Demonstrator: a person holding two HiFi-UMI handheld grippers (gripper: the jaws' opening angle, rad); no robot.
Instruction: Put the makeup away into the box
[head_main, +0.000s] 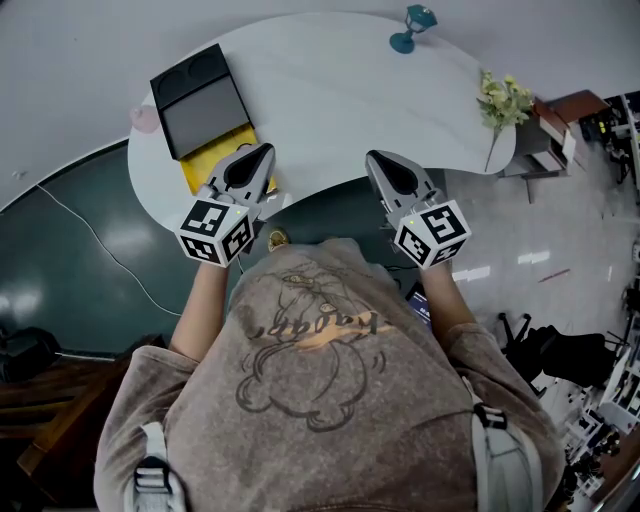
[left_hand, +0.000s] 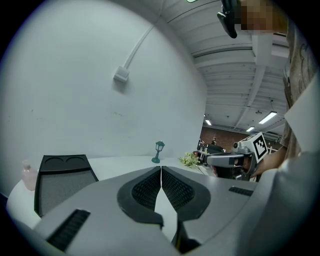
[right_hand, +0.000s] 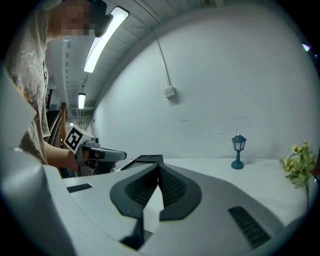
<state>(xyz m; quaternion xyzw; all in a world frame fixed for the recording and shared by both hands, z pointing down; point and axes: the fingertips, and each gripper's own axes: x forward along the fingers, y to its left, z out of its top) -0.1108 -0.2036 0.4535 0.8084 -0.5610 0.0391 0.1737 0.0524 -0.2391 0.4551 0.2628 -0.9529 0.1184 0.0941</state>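
A black box (head_main: 195, 100) lies open at the left end of the white table (head_main: 340, 90), with two round hollows in its far part. A yellow flat piece (head_main: 212, 165) sticks out from under its near edge. A small pink bottle (head_main: 145, 118) stands just left of the box, also seen in the left gripper view (left_hand: 28, 176). My left gripper (head_main: 262, 152) hovers by the box's near right corner, jaws shut and empty (left_hand: 161, 169). My right gripper (head_main: 375, 158) is level with it at the table's near edge, also shut on nothing (right_hand: 159, 166).
A teal toy lamp (head_main: 413, 27) stands at the table's far edge. A sprig of pale flowers (head_main: 500, 100) lies at the right end. Beyond the table's right end are shelves and office clutter (head_main: 560, 130). A cable (head_main: 100, 250) runs across the dark floor on the left.
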